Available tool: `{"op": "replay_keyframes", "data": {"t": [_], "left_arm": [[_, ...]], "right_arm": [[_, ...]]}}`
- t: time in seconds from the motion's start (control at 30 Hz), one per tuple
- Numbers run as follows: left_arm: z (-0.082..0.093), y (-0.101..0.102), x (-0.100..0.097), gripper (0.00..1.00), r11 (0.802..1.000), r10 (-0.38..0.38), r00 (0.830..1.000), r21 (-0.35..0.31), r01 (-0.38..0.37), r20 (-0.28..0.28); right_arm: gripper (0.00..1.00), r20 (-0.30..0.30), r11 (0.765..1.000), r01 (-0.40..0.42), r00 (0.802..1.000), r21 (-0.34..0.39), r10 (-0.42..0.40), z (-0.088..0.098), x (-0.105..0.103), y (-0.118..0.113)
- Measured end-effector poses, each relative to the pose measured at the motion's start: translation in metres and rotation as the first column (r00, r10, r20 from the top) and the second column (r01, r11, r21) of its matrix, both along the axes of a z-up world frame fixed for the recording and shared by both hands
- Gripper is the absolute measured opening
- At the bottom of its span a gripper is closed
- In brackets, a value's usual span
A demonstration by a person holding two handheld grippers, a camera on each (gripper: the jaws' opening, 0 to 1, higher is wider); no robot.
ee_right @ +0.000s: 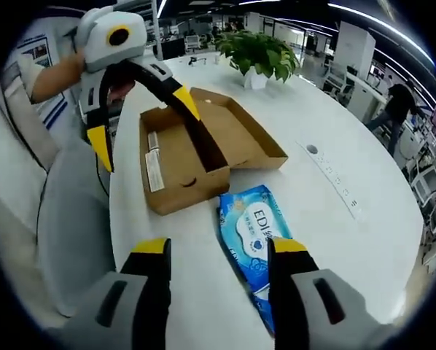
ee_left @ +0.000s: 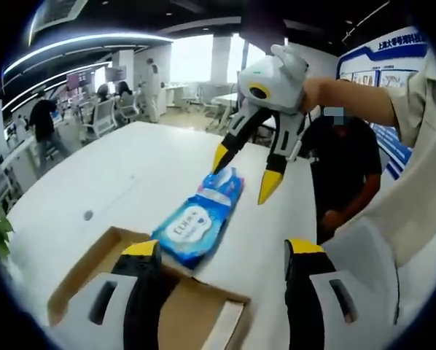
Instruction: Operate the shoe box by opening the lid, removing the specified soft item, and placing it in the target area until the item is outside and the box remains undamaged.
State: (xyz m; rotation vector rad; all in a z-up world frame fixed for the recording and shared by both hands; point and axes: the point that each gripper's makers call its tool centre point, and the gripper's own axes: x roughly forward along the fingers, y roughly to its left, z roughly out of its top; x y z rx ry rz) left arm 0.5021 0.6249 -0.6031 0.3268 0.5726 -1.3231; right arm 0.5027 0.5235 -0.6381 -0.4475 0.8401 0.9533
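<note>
The brown cardboard shoe box (ee_right: pixel 181 164) lies open on the white table (ee_right: pixel 335 240), its lid (ee_right: pixel 236 131) folded flat beside it. A blue pack of wet wipes (ee_right: pixel 248 237) lies on the table just outside the box. In the left gripper view the pack (ee_left: pixel 200 219) stretches away from the box (ee_left: pixel 170 310). My right gripper (ee_left: pixel 244 173) hangs open over the pack's far end with nothing between its jaws; in its own view the gripper (ee_right: pixel 219 248) has the pack under its right jaw. My left gripper (ee_right: pixel 143 124) stands open above the box, holding nothing, and the left gripper (ee_left: pixel 222 251) frames the box in its own view.
A potted green plant (ee_right: pixel 258 47) stands at the table's end beyond the box. A socket strip (ee_right: pixel 335 179) is set into the table. A person in a dark shirt (ee_left: pixel 345 168) stands at the table's edge. Office chairs (ee_left: pixel 101 117) and other people are further back.
</note>
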Motion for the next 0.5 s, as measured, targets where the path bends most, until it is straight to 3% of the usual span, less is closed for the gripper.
{"op": "replay_keyframes", "data": {"t": [0.5], "left_arm": [[-0.005, 0.077, 0.013, 0.58, 0.99, 0.139, 0.989, 0.021, -0.14, 0.039]], "right_arm": [[0.47, -0.011, 0.993, -0.113, 0.994, 0.031, 0.113, -0.004, -0.007, 0.046]]}}
